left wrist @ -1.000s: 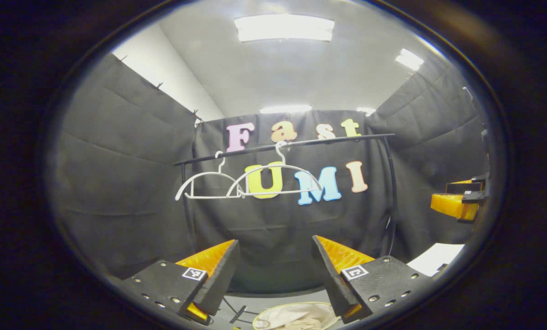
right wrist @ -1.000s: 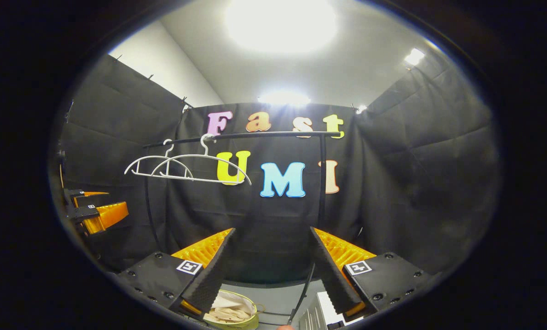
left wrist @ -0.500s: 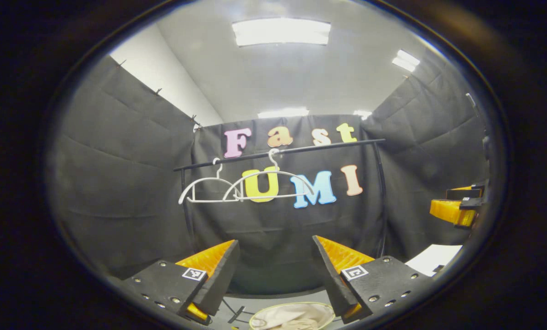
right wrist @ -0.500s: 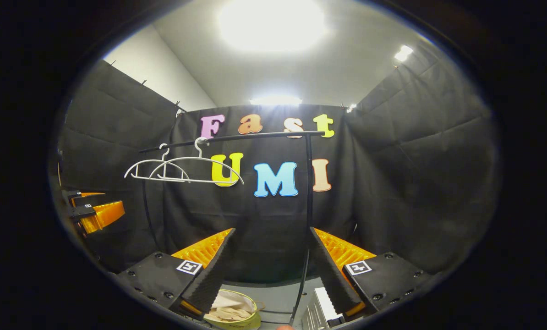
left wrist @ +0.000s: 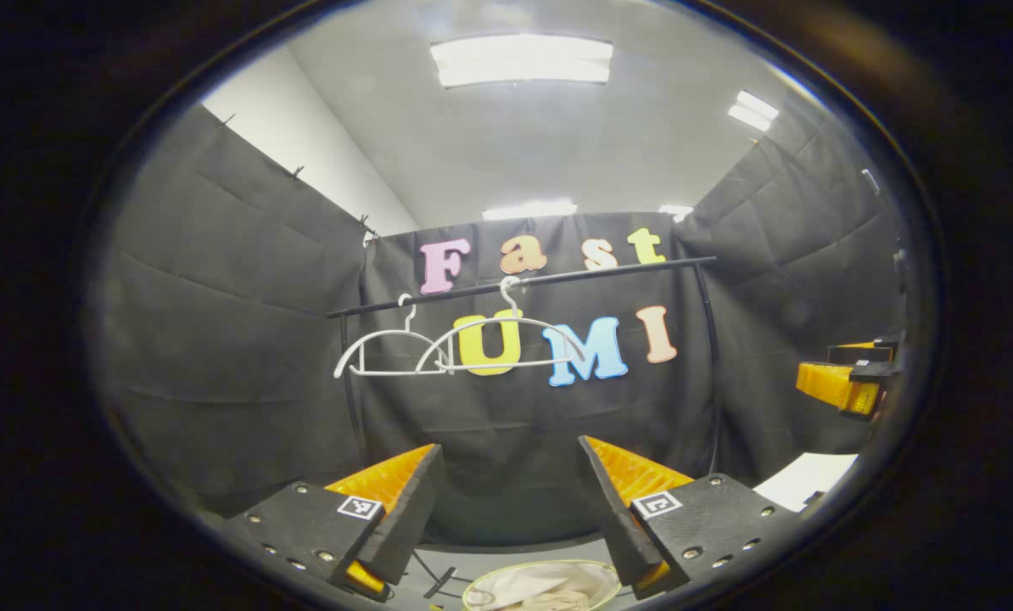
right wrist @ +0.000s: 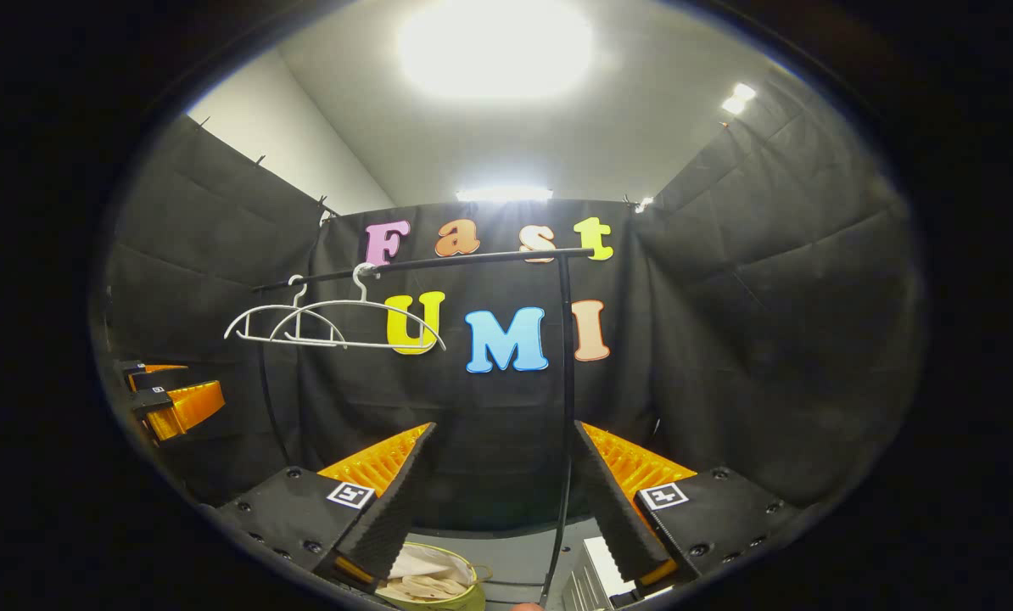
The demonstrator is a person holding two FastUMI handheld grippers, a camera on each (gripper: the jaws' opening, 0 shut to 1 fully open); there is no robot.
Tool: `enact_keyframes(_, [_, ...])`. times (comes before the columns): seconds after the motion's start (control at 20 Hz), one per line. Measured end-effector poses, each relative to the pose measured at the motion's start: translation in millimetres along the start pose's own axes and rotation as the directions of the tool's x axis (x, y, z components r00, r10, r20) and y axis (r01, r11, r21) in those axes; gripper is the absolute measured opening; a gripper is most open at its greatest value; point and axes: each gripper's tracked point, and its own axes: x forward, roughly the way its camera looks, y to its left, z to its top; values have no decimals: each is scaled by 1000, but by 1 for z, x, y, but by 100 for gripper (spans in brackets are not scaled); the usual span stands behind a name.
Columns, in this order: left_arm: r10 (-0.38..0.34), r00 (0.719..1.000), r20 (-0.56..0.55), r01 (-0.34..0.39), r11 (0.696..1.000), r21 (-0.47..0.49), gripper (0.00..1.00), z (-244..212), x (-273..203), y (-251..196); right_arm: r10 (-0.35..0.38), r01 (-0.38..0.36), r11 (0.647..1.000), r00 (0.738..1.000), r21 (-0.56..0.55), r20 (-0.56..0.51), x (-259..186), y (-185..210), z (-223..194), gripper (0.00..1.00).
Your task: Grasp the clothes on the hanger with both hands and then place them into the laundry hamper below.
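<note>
Two bare white hangers hang on a black rail in front of the back wall. Pale cream clothes lie in the round laundry hamper on the floor below. My left gripper is open with nothing between its orange-and-black fingers, held above the hamper. My right gripper is open and empty too. Each gripper also shows at the edge of the other's view: the right one, the left one.
The rail's black upright posts stand on the grey floor. A white flat object lies low on the right of the left gripper view. A white ribbed object sits on the floor beside the post.
Both views have shifted slightly; the hangers and rail sit a little lower and to the left in the right gripper view. Both grippers stay open and empty.
</note>
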Motion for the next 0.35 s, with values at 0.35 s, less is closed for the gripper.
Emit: enact_keyframes(0.35, [1, 1000, 10, -1, 1000, 0, 92, 3, 0, -4, 9, -9, 1000, 1000, -9, -7, 4, -1, -4, 98])
